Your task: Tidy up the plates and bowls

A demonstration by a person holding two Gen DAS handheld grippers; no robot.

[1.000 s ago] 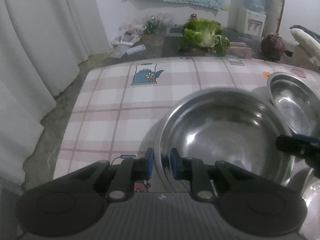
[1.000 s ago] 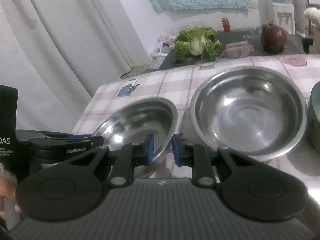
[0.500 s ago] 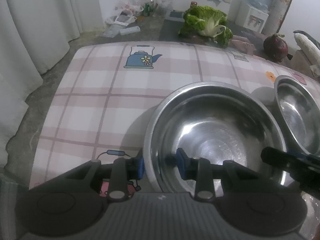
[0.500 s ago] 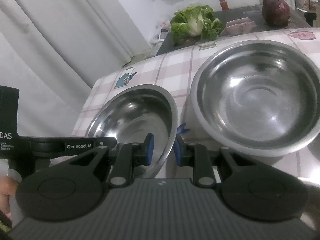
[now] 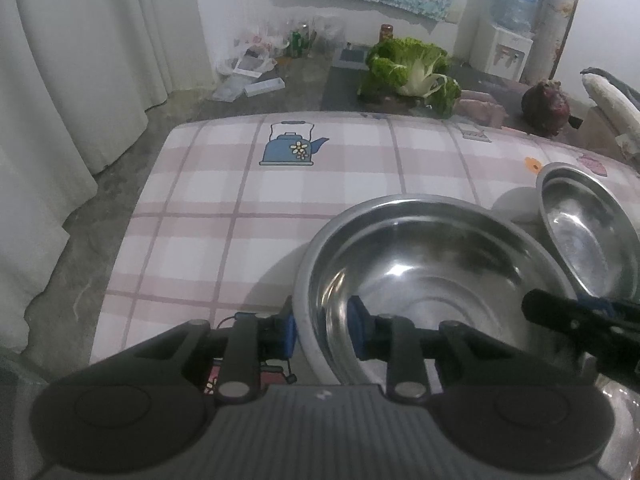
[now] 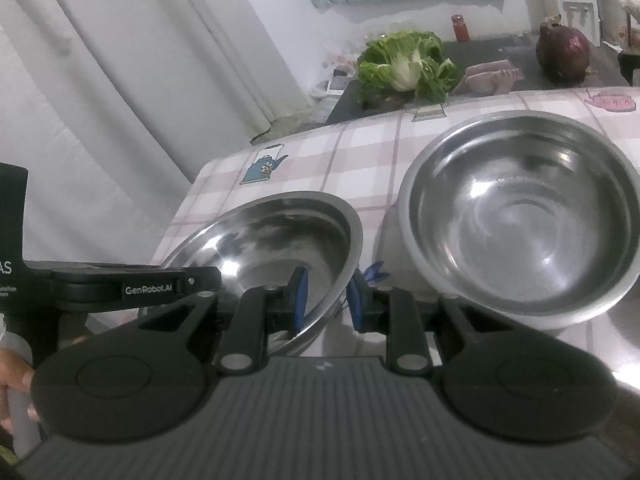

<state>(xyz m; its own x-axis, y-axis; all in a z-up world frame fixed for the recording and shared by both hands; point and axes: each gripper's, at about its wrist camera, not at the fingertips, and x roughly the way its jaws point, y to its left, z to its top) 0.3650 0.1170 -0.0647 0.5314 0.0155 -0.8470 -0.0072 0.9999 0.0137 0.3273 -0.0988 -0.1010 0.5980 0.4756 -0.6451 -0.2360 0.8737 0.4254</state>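
A steel bowl [image 5: 432, 280] sits on the checked tablecloth [image 5: 248, 208]; it also shows in the right wrist view [image 6: 280, 240]. My left gripper [image 5: 322, 330] is open, its fingers on either side of the bowl's near left rim. My right gripper [image 6: 328, 296] is open, its fingers on either side of the same bowl's right rim. A second, larger steel bowl [image 6: 520, 216] stands just to the right of it and also shows in the left wrist view [image 5: 588, 236].
The table's left and far edges drop to a concrete floor, with white curtains [image 5: 80, 80] at left. Beyond the table lie a cabbage [image 5: 412, 68] and a dark red vegetable [image 5: 546, 108]. A water dispenser [image 5: 508, 24] stands at the back wall.
Both grippers have opened wider and moved forward over the near bowl's rim, the left one on the left side, the right one on the right side. The bowls have not moved.
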